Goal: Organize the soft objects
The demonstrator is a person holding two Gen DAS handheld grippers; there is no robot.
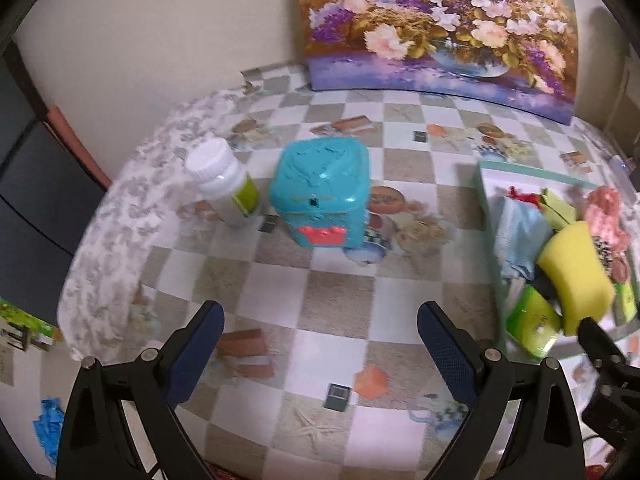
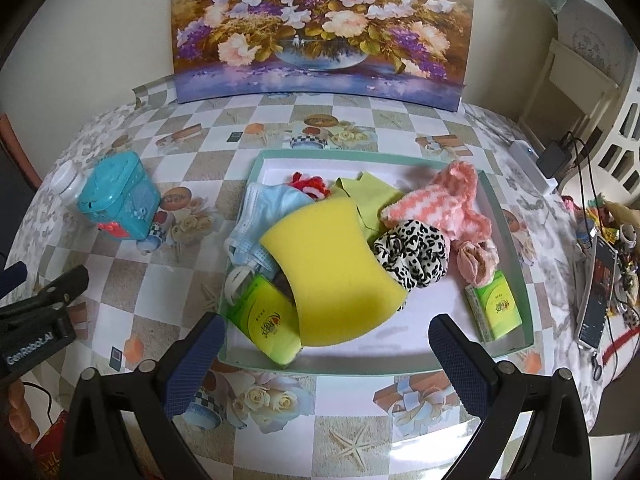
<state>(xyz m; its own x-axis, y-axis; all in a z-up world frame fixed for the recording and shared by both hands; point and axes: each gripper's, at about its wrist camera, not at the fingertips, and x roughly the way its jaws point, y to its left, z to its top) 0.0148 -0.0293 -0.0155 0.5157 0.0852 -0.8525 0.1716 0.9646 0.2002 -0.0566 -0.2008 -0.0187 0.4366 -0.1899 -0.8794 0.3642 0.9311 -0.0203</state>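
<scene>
Soft objects lay heaped in a shallow green-rimmed tray [image 2: 510,216] on the checkered surface [image 2: 360,432]. A yellow sponge [image 2: 332,276] rested on top near the tray's front left, tilted over a green tissue pack [image 2: 266,322] and partly covering a pale blue face mask [image 2: 264,208]. Behind the sponge sat a light green cloth [image 2: 370,196] and a small red-and-white fuzzy item [image 2: 308,184]. To the sponge's right lay a black-and-white leopard-print scrunchie [image 2: 412,256], touching a pink-and-white fluffy sock [image 2: 444,204] and a smaller pink scrunchie [image 2: 478,262]. A second green tissue pack [image 2: 496,308] lay at the tray's right front corner, apart from the heap.

The right claw [image 2: 326,360] hovered just in front of the tray with its jaws wide apart, holding nothing; the sponge's lower edge showed between its blue pads [image 2: 196,364]. The left claw [image 1: 320,348] was over bare surface to the left of the tray, jaws likewise spread and empty.

Beyond the left claw stood a teal plastic box [image 1: 320,192] with a coral-coloured latch, and just beside it a white-capped bottle [image 1: 224,180] with a green label, leaning. A flower painting [image 2: 320,28] was propped against the wall at the back of the surface. At the far right edge were a phone [image 2: 596,292], cables and a charger [image 2: 554,158].
</scene>
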